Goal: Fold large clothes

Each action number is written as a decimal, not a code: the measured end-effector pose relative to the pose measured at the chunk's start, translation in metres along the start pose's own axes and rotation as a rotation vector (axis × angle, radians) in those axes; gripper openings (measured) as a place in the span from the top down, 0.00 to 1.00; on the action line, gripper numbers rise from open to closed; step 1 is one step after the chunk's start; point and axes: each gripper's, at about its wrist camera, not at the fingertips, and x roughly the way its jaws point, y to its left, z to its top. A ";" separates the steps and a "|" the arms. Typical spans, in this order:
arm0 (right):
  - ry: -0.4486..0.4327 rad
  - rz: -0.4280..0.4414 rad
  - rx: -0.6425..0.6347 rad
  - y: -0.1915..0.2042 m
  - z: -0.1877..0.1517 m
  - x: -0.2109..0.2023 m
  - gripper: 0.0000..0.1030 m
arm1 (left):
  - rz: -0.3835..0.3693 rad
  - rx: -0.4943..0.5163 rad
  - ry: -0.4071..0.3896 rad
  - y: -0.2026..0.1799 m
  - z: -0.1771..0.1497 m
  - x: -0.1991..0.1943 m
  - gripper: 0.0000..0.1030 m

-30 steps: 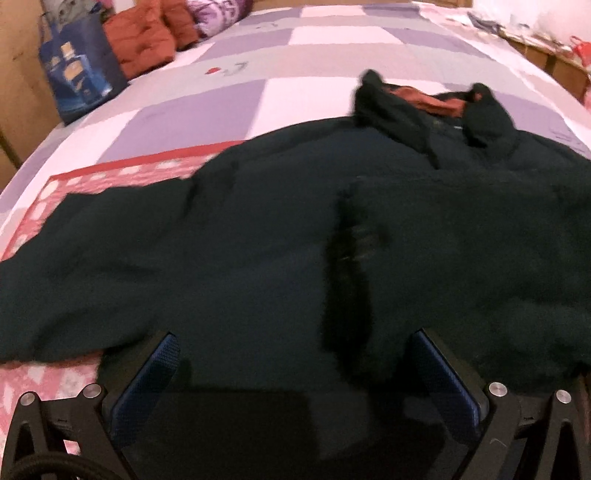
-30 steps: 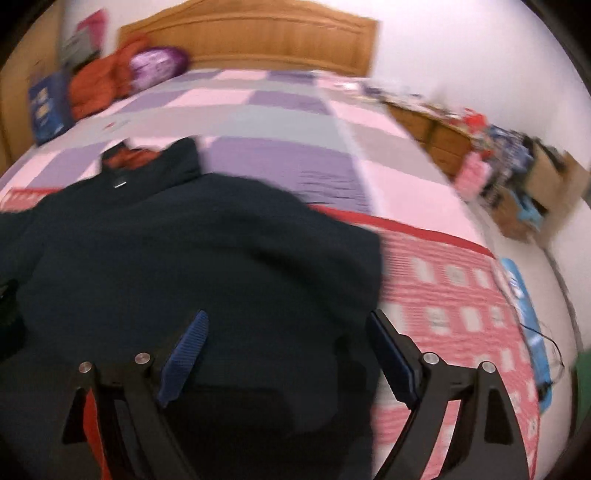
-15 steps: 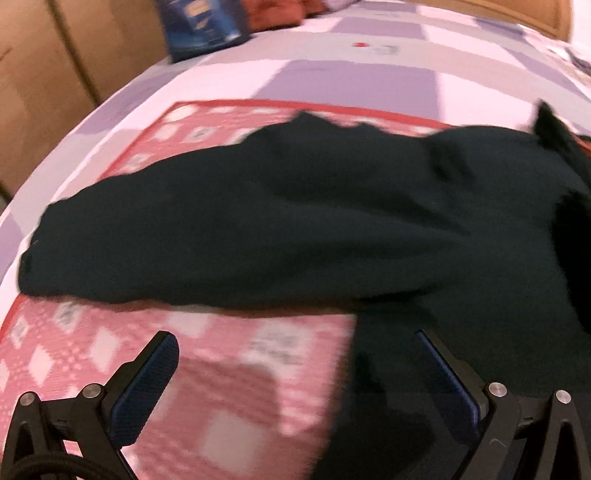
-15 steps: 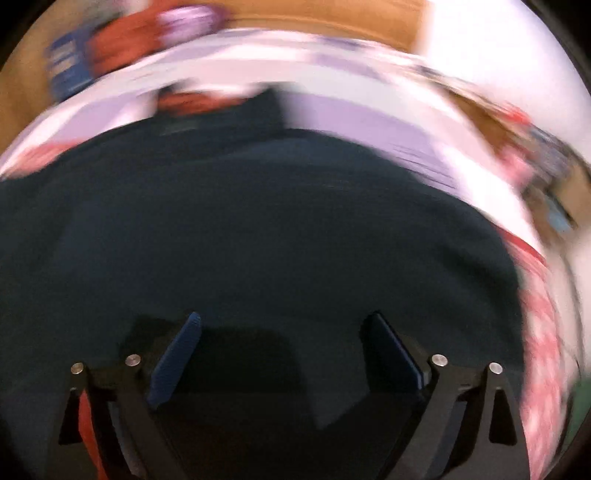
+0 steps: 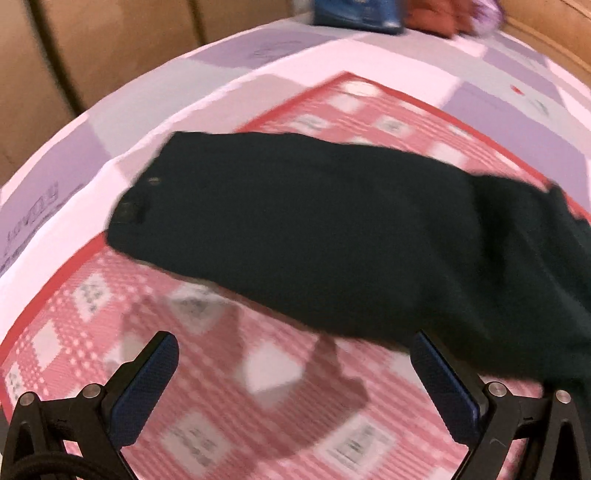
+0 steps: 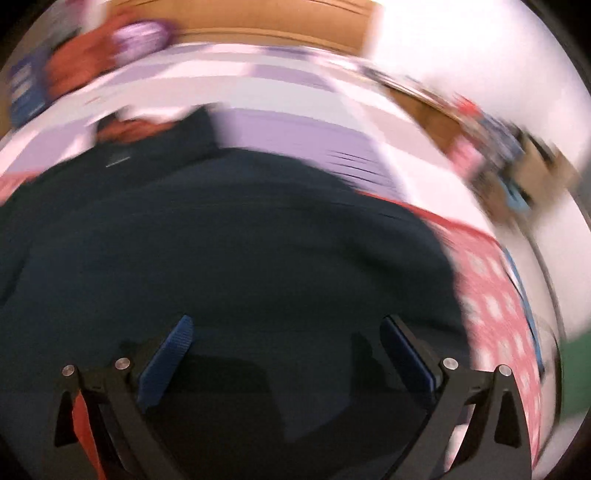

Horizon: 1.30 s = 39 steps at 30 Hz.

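1. Left wrist view: left hand-held gripper spread wide, nothing between its blue pads. It points down at the bed.
2. Same view: below the gap lies a red-and-white checked cloth with a red border, spread over a quilt of purple, pink and grey squares.
3. Same view: a dark sleeve of the garment stretches across the checked cloth, cuff end toward the left, the rest running off the right edge. A small round button shows near the cuff. The sleeve's lower edge lies just beyond the right pad; whether they touch cannot be told.
4. Same view, far edge: a blue bag and an orange-red bundle at the head of the bed; brown wooden panels at left. Picture somewhat blurred.
5. Right wrist view: right hand-held gripper spread to its widest, jaws having just been opening; no cloth pinched between them.
6. Same view: the dark garment lies flat on the bed and fills the frame beneath and ahead of the gripper. Collar at the far side, with orange-brown lining showing.
7. Same view: checked cloth visible to the right of the garment; wooden headboard beyond the quilt; cluttered items along the right side, too blurred to identify.
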 end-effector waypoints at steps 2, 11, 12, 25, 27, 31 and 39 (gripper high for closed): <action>0.012 0.018 -0.086 0.035 -0.005 0.007 0.00 | -0.001 -0.065 0.016 0.022 0.010 0.010 0.00; -0.076 0.057 0.041 0.034 -0.023 0.015 0.00 | -0.121 -0.332 0.143 0.076 0.011 0.054 0.00; -0.079 0.057 0.042 0.035 -0.025 0.015 0.00 | -0.133 -0.352 0.154 0.076 0.011 0.059 0.00; -0.122 0.059 0.050 0.031 -0.035 0.015 0.00 | -0.048 -0.321 0.164 0.057 0.047 0.116 0.03; -0.124 0.057 0.050 0.032 -0.035 0.016 0.00 | -0.063 -0.273 0.140 0.052 0.051 0.112 0.16; -0.129 0.056 0.051 0.031 -0.036 0.017 0.00 | -0.098 -0.215 0.099 0.042 0.057 0.106 0.53; -0.129 0.056 0.051 0.031 -0.035 0.017 0.00 | -0.153 -0.274 -0.022 0.063 0.071 0.078 0.86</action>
